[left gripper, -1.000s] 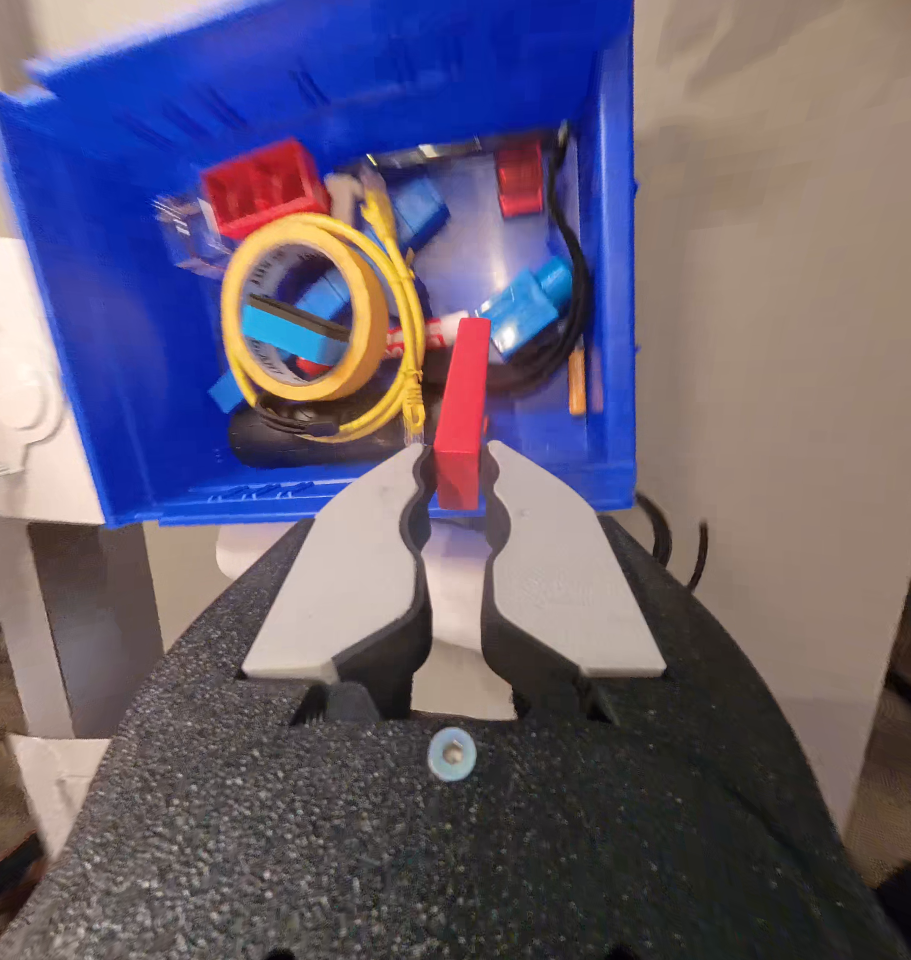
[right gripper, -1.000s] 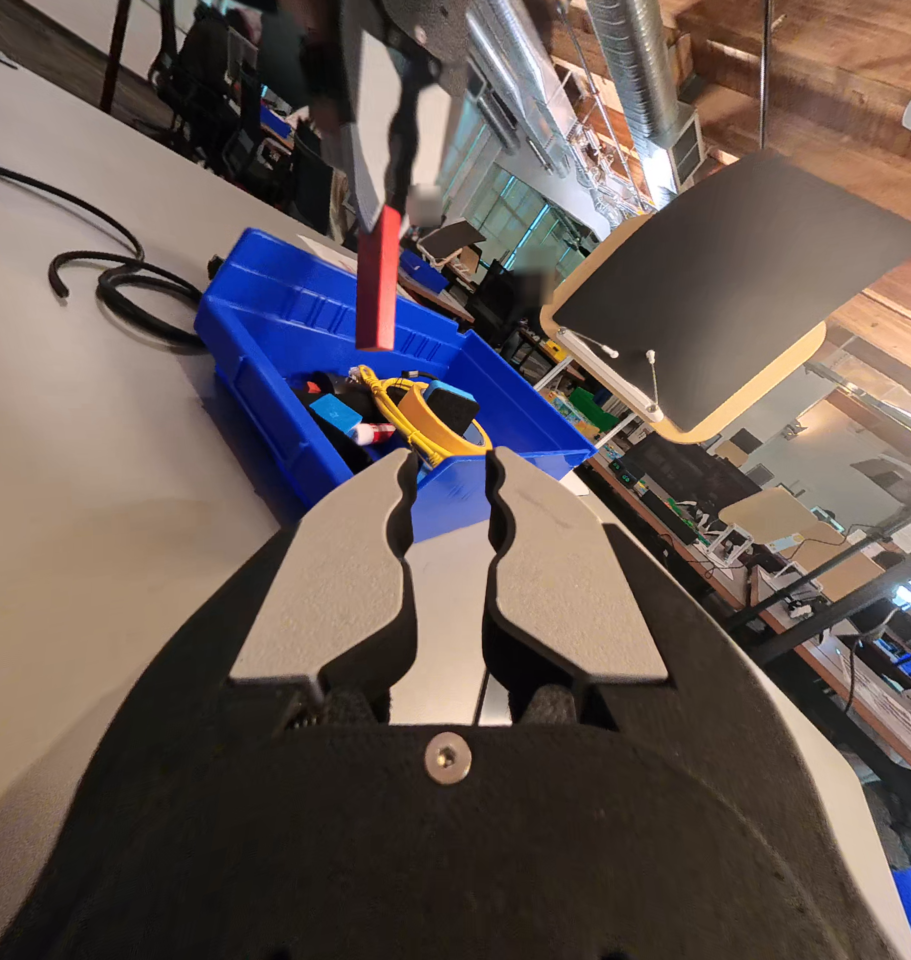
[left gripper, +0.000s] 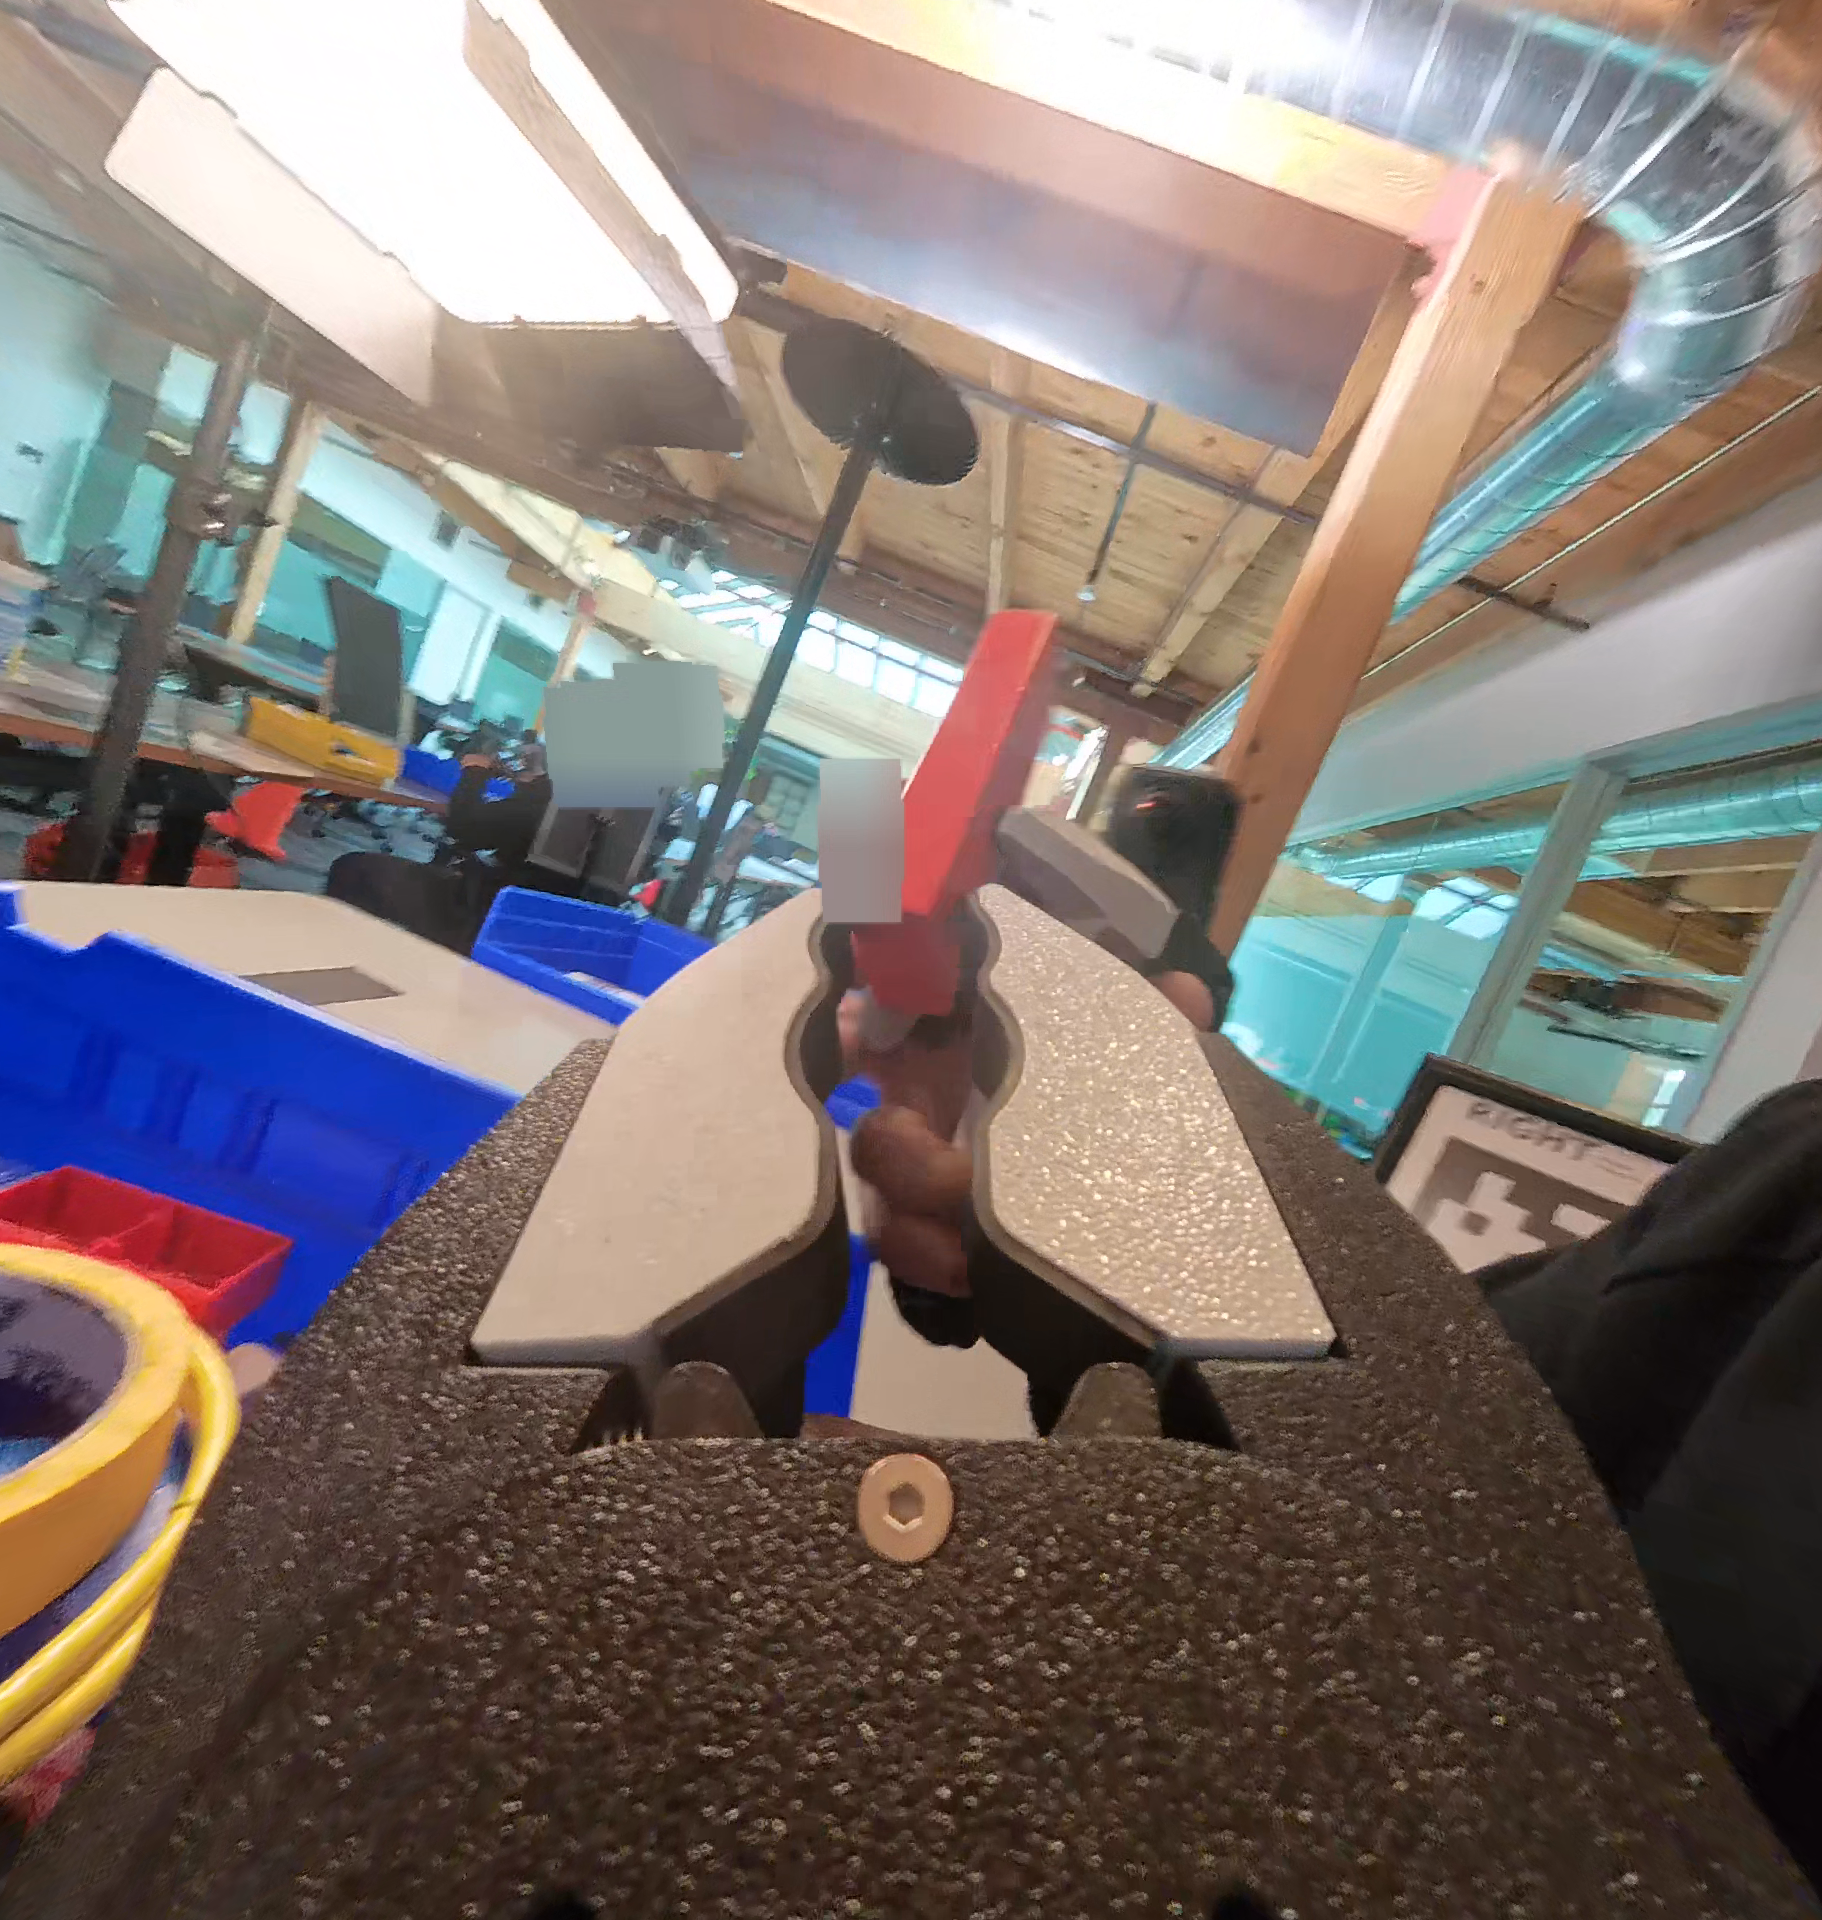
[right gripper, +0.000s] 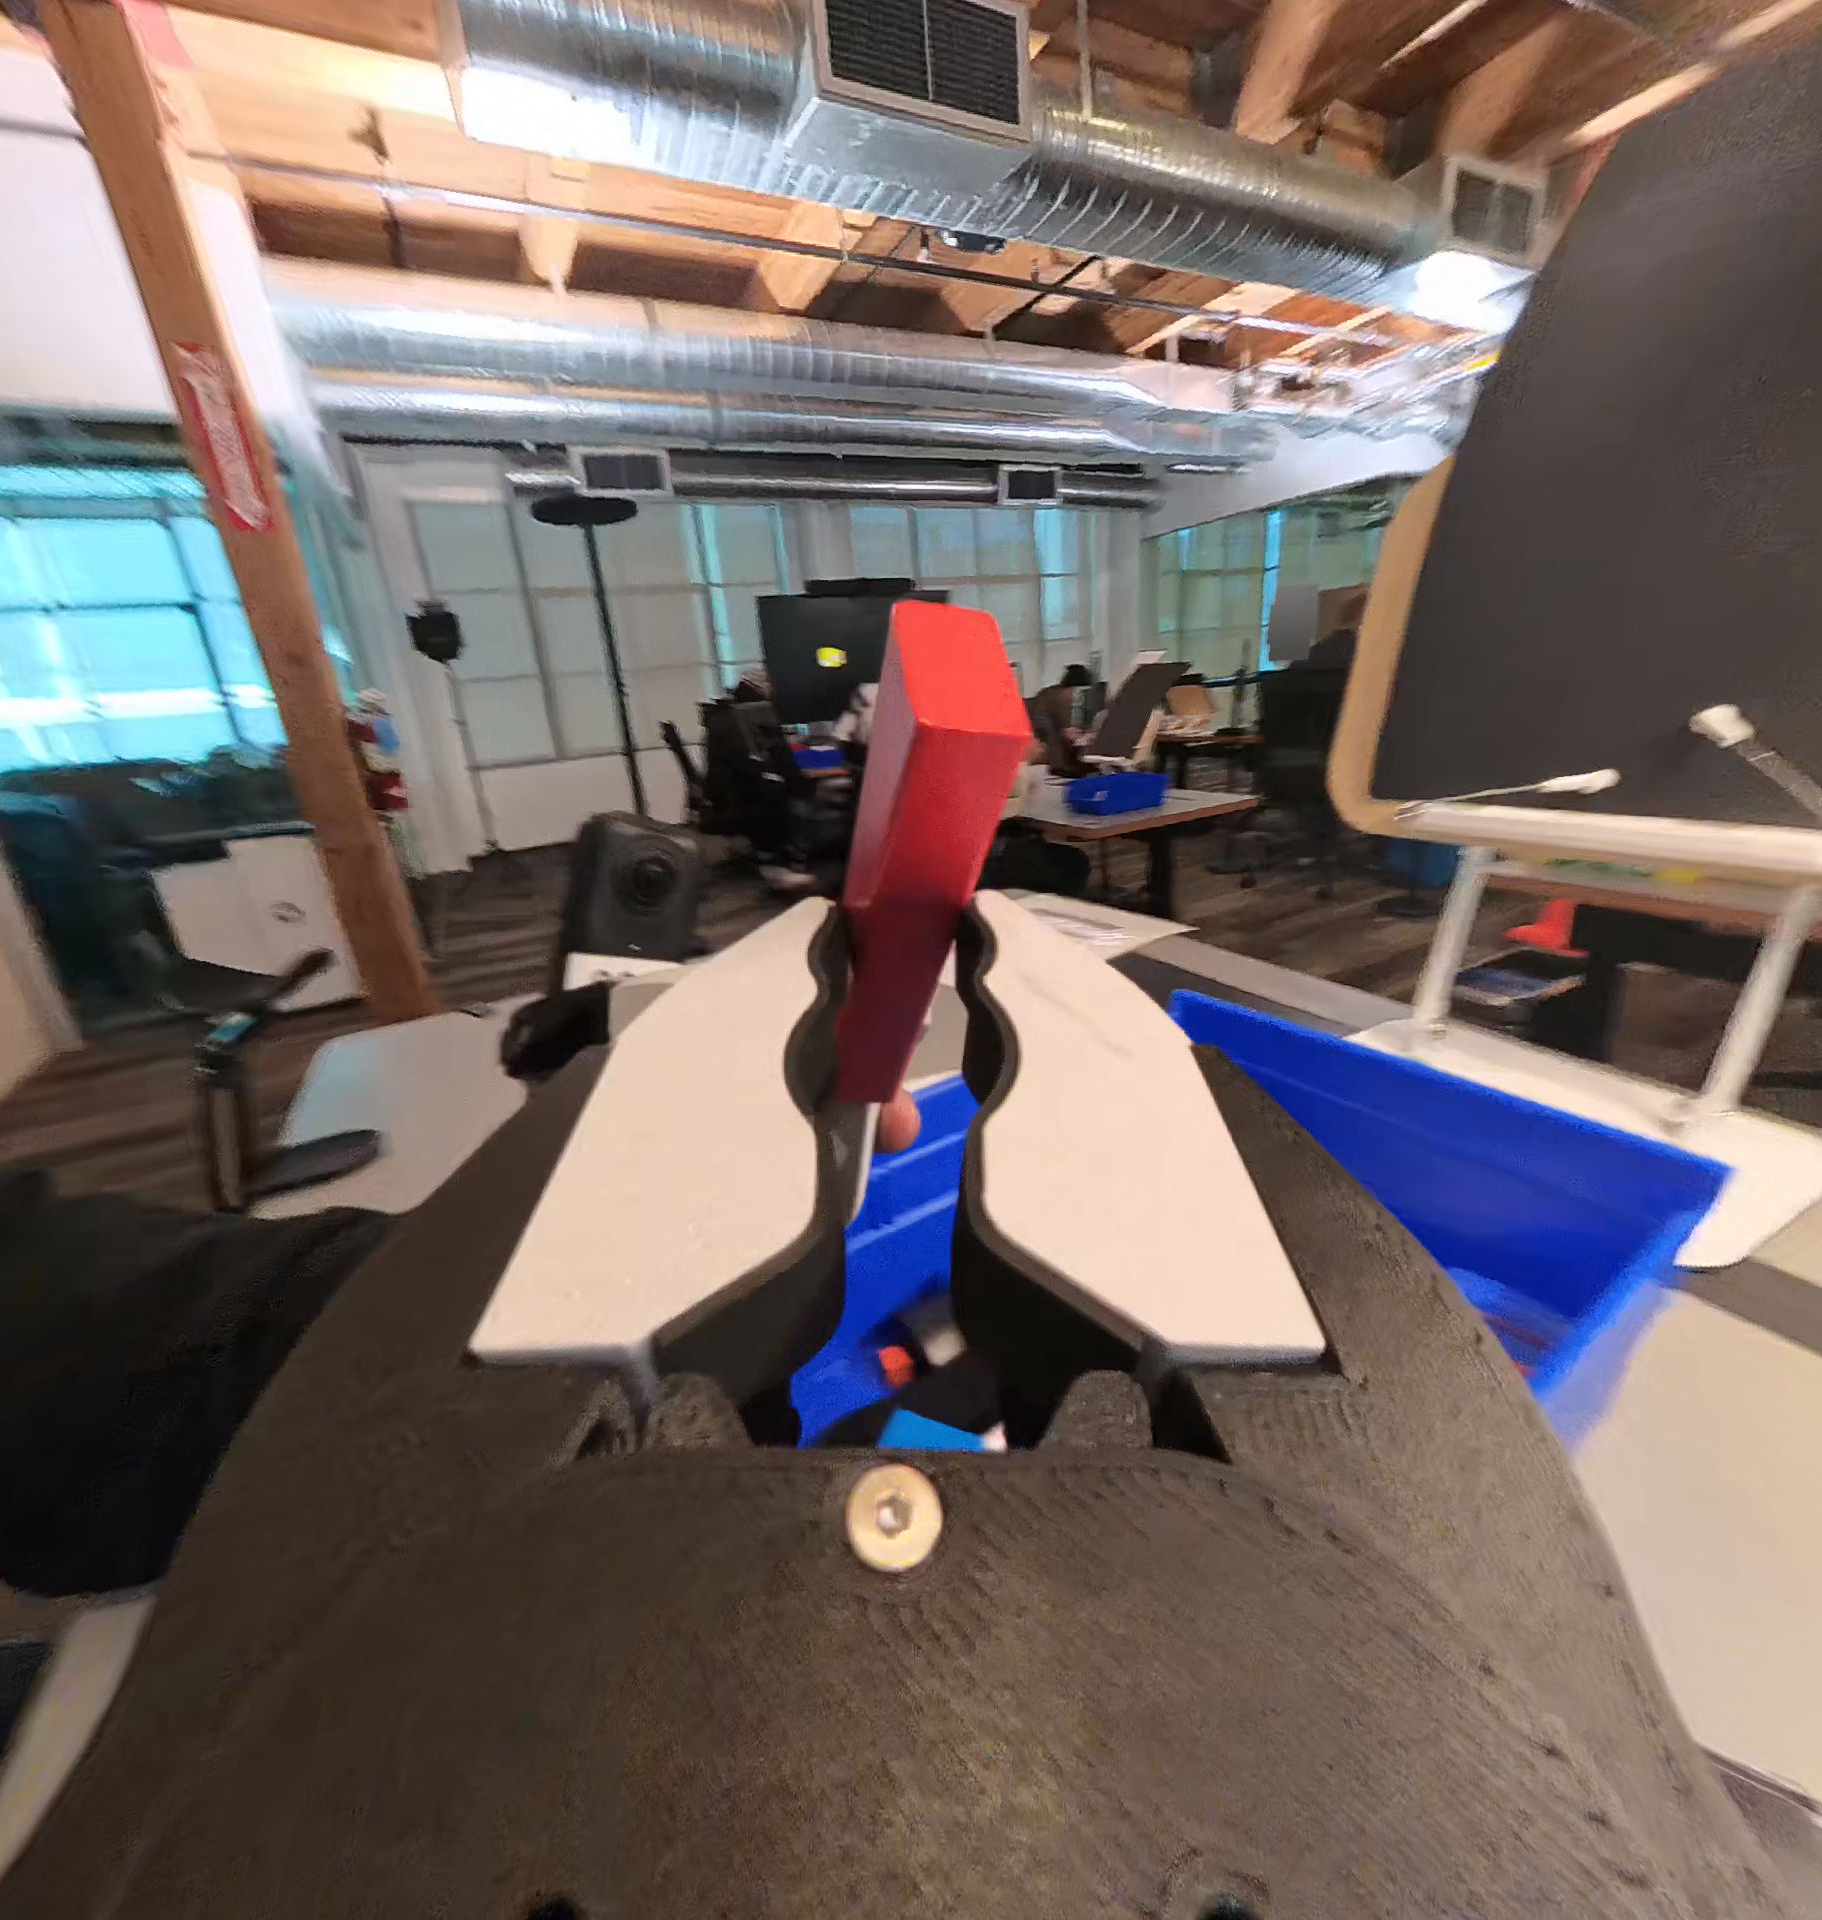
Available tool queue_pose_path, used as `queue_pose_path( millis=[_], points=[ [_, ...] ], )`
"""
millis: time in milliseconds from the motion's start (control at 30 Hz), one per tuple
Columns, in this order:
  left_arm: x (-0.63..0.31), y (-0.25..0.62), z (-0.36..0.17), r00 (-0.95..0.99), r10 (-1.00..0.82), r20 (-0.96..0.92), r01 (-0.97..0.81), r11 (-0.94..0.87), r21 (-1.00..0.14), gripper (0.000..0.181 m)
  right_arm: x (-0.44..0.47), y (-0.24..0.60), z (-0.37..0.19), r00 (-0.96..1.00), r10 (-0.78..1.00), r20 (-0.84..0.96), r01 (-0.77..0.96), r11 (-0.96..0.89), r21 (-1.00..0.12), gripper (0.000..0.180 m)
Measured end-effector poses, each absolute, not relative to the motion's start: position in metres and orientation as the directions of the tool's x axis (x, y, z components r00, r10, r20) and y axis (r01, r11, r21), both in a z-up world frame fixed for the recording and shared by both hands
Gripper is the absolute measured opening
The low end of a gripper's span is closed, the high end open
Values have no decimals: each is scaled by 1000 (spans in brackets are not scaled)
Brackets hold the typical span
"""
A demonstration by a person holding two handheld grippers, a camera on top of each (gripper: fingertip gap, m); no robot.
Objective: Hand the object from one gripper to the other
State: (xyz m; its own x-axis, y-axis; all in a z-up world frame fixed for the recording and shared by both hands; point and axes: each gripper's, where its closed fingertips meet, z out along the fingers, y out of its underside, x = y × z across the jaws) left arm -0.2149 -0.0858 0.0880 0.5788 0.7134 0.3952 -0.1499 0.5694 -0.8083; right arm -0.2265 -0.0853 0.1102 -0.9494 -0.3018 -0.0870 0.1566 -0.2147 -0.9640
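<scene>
We are mid-handover, above the blue bin (right gripper: pixel 1447 1132). Our left gripper (left gripper: pixel 902 935) is clenched on the lower end of the red block (left gripper: pixel 974 779), which stands tilted up between its fingers. Our right gripper (right gripper: pixel 896 935) has its fingers around the same red block (right gripper: pixel 928 831); its left finger looks to touch, the right shows a sliver of gap, so we cannot tell whether it grips. We judge the safe order is to close the right fully, feel it hold, and only then loosen the left.
</scene>
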Motion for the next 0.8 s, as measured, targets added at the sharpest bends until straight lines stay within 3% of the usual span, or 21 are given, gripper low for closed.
queue_pose_path(
  millis=[133, 433, 567, 700, 800],
  points=[
    [-221, -87, 81, 492, 825, 279, -189, 414, -891, 42, -243, -76, 107, -985, -63, 161, -141, -252, -958, 15],
    [-215, -73, 92, 304, 952, -33, -276, 55, -960, 54, -251, -67, 98, -743, 275, 610, -654, -109, -749, 15],
    [-216, -63, 89, 169, 964, -206, -292, -151, -944, 55, -240, -77, 80, -597, 314, 738, -780, -10, -626, 15],
    [-222, -66, 79, 88, 968, -234, -236, -208, -949, 54, -232, -83, 69, -481, 318, 817, -854, 40, -519, 15],
    [-222, -67, 74, 75, 965, -250, -225, -228, -947, 36, -231, -83, 66, -396, 341, 853, -894, 71, -443, 15]
  ],
)
